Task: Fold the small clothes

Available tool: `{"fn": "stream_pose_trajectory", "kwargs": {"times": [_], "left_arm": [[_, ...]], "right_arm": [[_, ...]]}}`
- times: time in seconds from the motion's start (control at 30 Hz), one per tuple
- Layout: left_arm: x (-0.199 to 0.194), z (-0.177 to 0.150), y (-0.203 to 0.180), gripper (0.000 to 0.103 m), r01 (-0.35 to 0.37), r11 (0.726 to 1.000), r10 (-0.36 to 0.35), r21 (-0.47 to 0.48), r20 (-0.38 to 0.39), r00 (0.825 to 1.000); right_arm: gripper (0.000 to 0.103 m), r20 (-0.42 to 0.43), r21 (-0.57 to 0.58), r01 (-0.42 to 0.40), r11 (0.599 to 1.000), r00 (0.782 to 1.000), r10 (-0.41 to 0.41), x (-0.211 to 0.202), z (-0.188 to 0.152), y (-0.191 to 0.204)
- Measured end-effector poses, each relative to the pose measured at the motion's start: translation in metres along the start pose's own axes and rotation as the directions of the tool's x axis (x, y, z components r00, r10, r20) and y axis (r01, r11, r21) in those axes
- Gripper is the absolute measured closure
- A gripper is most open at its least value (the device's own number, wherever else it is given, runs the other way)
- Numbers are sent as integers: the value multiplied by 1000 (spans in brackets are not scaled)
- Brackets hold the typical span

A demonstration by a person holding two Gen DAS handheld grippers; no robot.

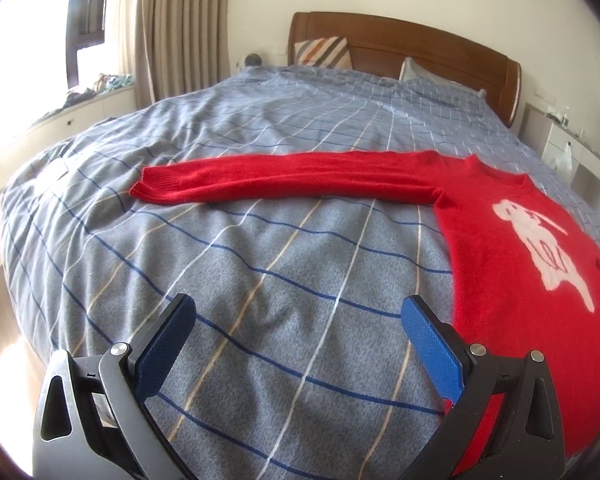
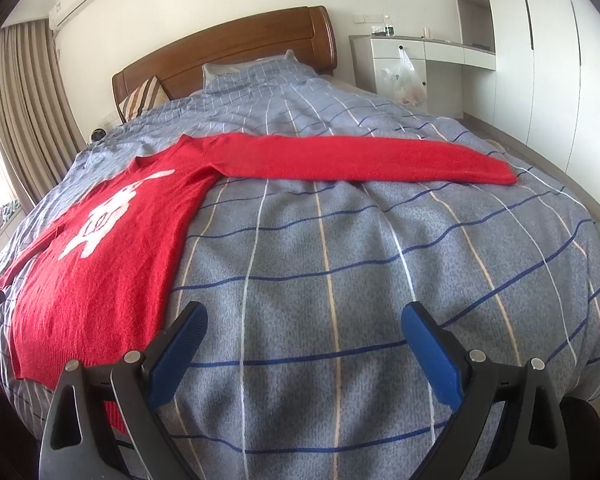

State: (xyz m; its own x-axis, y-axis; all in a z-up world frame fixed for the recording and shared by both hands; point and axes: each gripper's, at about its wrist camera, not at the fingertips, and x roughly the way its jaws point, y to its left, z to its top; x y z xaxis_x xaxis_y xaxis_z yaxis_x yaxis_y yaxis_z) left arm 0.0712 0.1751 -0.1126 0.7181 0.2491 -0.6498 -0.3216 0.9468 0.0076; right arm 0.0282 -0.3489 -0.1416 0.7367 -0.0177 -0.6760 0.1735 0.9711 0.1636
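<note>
The left gripper (image 1: pixel 299 318), black-framed with blue textured pads, has its two fingers (image 1: pixel 430 354) spread wide with nothing between them. The right gripper (image 2: pixel 305 326), of the same build, likewise holds its fingers (image 2: pixel 432 354) far apart and empty.

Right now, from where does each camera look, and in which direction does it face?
Left wrist: low over the bed, facing the headboard; red sweater at right; open left gripper shows.
Right wrist: same height, facing the headboard; sweater at left; open right gripper shows.
Shared: sweater, checked bedding, headboard.
</note>
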Motion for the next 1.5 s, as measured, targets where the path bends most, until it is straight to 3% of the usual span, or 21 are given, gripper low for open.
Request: {"fn": "stream_pose_trajectory", "kwargs": {"times": [0.27, 0.47, 0.53, 0.57, 0.67, 0.7, 0.73, 0.87, 0.97, 1.0, 1.07, 1.1, 1.13, 1.2, 1.3, 1.4, 1.5], "left_arm": [[0, -1, 3, 0, -23, 1000, 23, -7, 0, 1000], [2, -1, 9, 0, -18, 999, 17, -29, -9, 1000], [4, -1, 9, 0, -13, 999, 12, -35, -14, 1000], [4, -1, 10, 0, -11, 999, 10, -38, -14, 1000], [2, 0, 13, 0, -2, 999, 2, -54, -6, 1000], [1, 1, 15, 0, 1, 998, -1, -62, -5, 1000], [1, 1, 17, 0, 2, 997, -3, -72, -5, 1000], [5, 0, 23, 0, -1, 994, -2, -108, -26, 1000], [5, 0, 25, 0, -7, 992, 4, -123, -28, 1000], [5, -1, 26, 0, -8, 992, 5, -127, -27, 1000], [5, -1, 27, 0, -10, 991, 7, -132, -30, 1000], [6, -1, 27, 0, -12, 991, 8, -134, -32, 999], [7, -1, 28, 0, -13, 991, 8, -134, -35, 999], [8, -1, 27, 0, -13, 991, 8, -133, -39, 999], [10, -1, 26, 0, -10, 992, 4, -129, -44, 999], [12, -1, 26, 0, -1, 991, -6, -133, -51, 999], [13, 0, 27, 0, 9, 990, -17, -141, -57, 998]], "right_arm": [[6, 10, 15, -26, 1000, 1000, 26, -4, 2, -3], [6, 49, 198, -180, 964, 984, 174, -14, 36, -49], [6, 60, 334, -228, 914, 973, 221, -6, 58, -85], [7, 68, 431, -235, 871, 971, 229, 0, 67, -107], [11, 84, 723, -210, 659, 972, 218, 23, 68, -176], [17, 95, 774, -215, 595, 969, 228, 32, 64, -192], [27, 97, 804, -213, 556, 968, 230, 40, 62, -205], [30, 105, 835, -207, 510, 969, 222, 63, 74, -223], [31, 79, 816, -185, 547, 974, 212, 78, 94, -220], [36, 75, 808, -179, 561, 976, 204, 81, 98, -218], [57, 42, 794, -152, 588, 980, 196, 90, 104, -216], [82, 11, 791, -125, 599, 982, 191, 94, 105, -215], [98, -14, 790, -102, 605, 983, 184, 97, 104, -217], [98, -28, 782, -77, 619, 987, 158, 97, 106, -219], [98, 0, 681, -88, 727, 993, 120, 82, 139, -195], [98, 66, 513, -172, 841, 985, 162, 66, 195, -131], [98, 104, 329, -281, 902, 960, 262, 58, 244, -43]]}}
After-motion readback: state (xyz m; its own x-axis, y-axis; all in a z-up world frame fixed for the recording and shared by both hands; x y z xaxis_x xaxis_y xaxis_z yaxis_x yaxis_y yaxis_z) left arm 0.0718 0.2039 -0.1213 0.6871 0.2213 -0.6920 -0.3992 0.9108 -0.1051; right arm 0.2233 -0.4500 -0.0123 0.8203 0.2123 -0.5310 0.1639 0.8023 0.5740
